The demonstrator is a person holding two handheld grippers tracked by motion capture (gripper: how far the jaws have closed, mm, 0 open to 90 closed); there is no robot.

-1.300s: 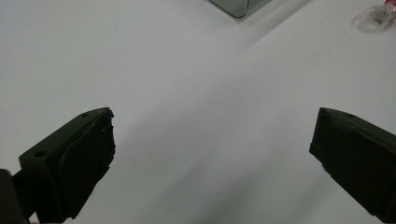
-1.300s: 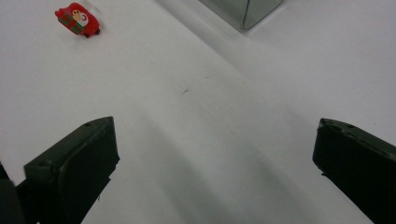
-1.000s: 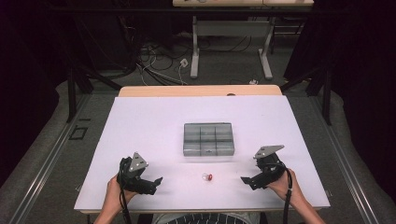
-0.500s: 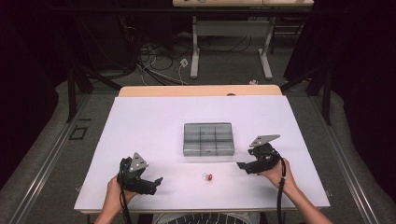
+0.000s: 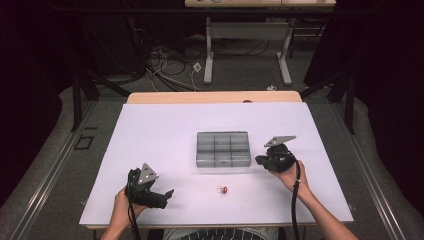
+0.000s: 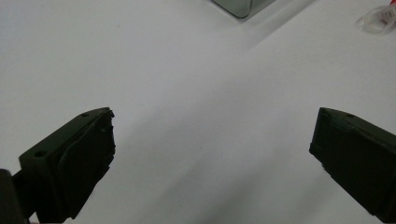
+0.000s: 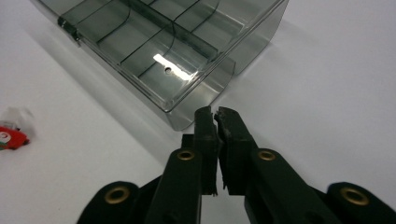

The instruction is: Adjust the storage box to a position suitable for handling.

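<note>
Nearest the person, the left tongs (image 5: 162, 196) rest low over the white bench (image 5: 165, 130), held in the left hand (image 5: 122, 207), their jaws standing wide apart with bare bench surface between them. In the left gripper view the two black jaws rise from the bottom corners, and nothing lies in the gap.

A little farther out, between the two tongs and closer to the left pair's open side, lies a small red and white object in a clear wrapper (image 5: 222, 189). It sits flat on the bench, apart from both tongs. In the right gripper view it appears at the left edge (image 7: 11, 135), well off to the side of those jaws.

Farther on, the right tongs (image 5: 260, 160), in the right hand (image 5: 287, 172), have just been closing and now stand with jaws pressed together, nothing between them. Their tips (image 7: 215, 116) point at the near corner of the clear grey compartment box (image 5: 222, 148), just beside its wall; whether they touch it I cannot tell.

The box (image 7: 177, 51) lies flat just beyond those tips, its lid down, its compartments looking bare through the lid.
</note>
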